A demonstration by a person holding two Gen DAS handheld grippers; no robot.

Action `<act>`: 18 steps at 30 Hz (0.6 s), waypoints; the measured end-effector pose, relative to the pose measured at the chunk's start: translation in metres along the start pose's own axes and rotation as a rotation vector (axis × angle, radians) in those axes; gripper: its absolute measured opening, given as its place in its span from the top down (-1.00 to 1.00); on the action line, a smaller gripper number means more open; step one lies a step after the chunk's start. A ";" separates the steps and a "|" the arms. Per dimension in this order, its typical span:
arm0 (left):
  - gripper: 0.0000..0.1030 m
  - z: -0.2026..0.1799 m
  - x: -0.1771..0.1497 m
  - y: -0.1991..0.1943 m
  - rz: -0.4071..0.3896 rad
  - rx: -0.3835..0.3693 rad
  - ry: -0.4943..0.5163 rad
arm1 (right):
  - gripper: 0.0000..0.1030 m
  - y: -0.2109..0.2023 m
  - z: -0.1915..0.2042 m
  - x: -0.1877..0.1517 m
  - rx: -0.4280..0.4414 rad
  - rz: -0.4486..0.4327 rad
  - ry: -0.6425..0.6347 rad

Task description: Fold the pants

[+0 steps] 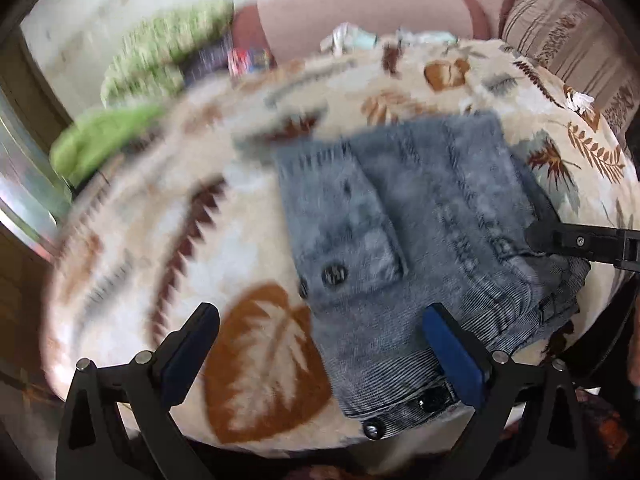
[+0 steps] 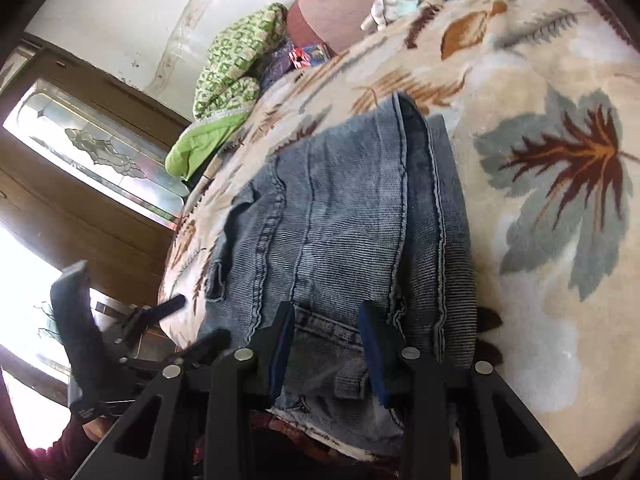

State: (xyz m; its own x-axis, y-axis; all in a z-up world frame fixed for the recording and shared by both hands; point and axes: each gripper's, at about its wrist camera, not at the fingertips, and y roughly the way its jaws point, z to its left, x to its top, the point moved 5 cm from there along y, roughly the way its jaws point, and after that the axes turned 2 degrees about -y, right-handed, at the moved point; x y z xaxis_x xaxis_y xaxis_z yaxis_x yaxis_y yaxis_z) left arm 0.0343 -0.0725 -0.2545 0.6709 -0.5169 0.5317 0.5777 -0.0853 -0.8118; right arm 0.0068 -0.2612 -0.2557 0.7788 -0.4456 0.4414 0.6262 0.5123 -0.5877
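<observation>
Folded blue denim pants (image 1: 420, 208) (image 2: 340, 208) lie on a leaf-patterned blanket (image 1: 160, 220) (image 2: 520, 80). My left gripper (image 1: 320, 314) is open wide above the near edge; its right finger hovers over the buttoned waistband and its left finger over bare blanket. In the right wrist view the left gripper (image 2: 196, 322) sits beside the pants' left edge. My right gripper (image 2: 326, 332) has its blue pads pressed on a thick fold of denim at the near end. In the left wrist view the right gripper (image 1: 538, 236) comes in from the right onto the bunched edge.
A green patterned cloth (image 1: 160, 48) (image 2: 236, 52) is piled at the blanket's far left. Small pale cloths (image 1: 348, 38) (image 2: 392, 8) lie at the far edge. A striped pillow (image 1: 560, 32) stands at the back right. A wooden door with glass panes (image 2: 92, 152) is on the left.
</observation>
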 end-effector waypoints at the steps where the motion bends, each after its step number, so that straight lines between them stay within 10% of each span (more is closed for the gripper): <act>1: -0.98 0.000 0.005 -0.010 -0.031 0.012 0.008 | 0.27 -0.005 0.003 0.000 -0.004 -0.015 -0.018; 7: -0.98 0.002 0.032 -0.053 -0.135 0.044 0.007 | -0.15 -0.031 0.014 0.010 -0.003 -0.135 -0.066; 18: -0.98 0.000 0.048 -0.077 -0.176 0.056 0.000 | -0.15 -0.045 0.000 0.024 -0.011 -0.189 -0.006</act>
State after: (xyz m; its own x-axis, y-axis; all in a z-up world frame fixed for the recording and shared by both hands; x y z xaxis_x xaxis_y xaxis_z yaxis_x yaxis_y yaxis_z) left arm 0.0221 -0.0906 -0.1666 0.5571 -0.4982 0.6644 0.7114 -0.1265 -0.6913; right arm -0.0023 -0.2945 -0.2187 0.6473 -0.5287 0.5491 0.7613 0.4119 -0.5008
